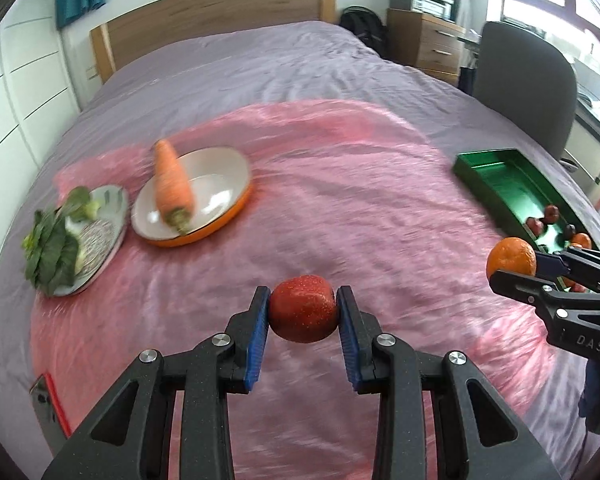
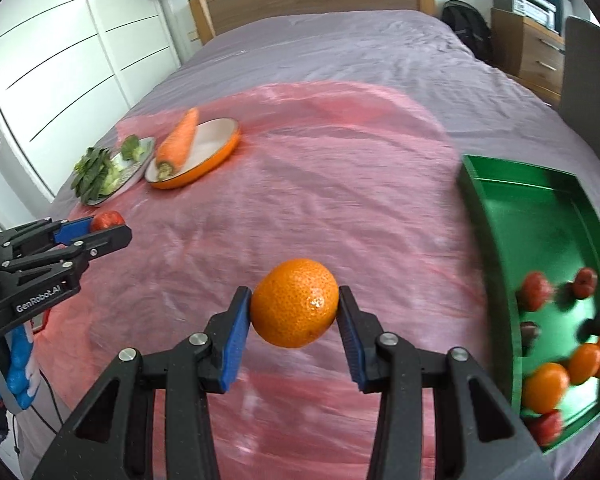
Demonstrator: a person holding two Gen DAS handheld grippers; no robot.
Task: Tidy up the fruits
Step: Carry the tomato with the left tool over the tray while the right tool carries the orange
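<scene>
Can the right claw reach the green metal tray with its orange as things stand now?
Probably yes. The right claw, shut on the round orange mandarin, has the green metal tray just to its right, and only bare pink cloth lies between them.

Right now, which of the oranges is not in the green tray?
The orange clamped between the right gripper pads, held above the pink cloth. The other oranges lie inside the green tray among the small red fruits.
</scene>
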